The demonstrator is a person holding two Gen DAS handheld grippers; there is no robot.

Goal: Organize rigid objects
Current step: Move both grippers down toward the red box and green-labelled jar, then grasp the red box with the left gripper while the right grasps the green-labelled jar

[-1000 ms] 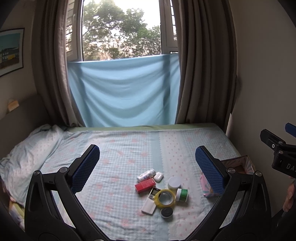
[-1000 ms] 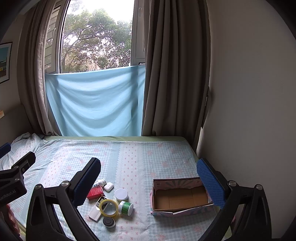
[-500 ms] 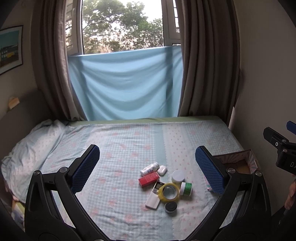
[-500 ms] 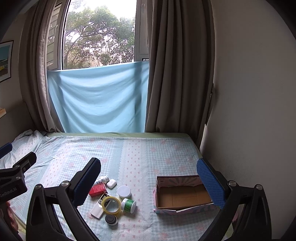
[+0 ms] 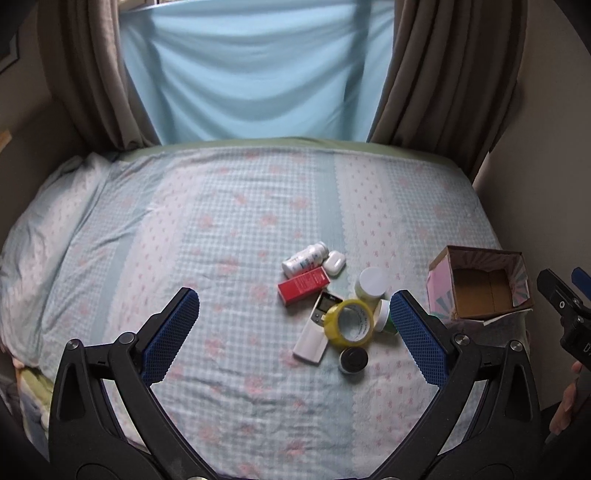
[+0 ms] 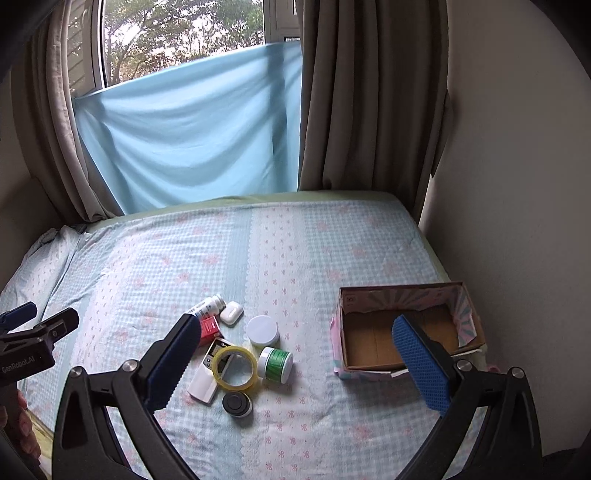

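Left tongs (image 5: 295,328) spread wide, white remote (image 5: 317,329) lengthwise, display end away

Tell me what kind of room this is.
Most likely a bedroom in a home. A bed with a checked floral sheet fills the floor space, a pillow lies at its left side, and brown curtains frame a window behind it.

- The left gripper (image 5: 291,332) hangs wide open above the bed (image 5: 221,229).
- A yellow tape roll (image 5: 349,323) rests on a white remote (image 5: 317,328).
- An open cardboard box (image 5: 480,284) sits right.
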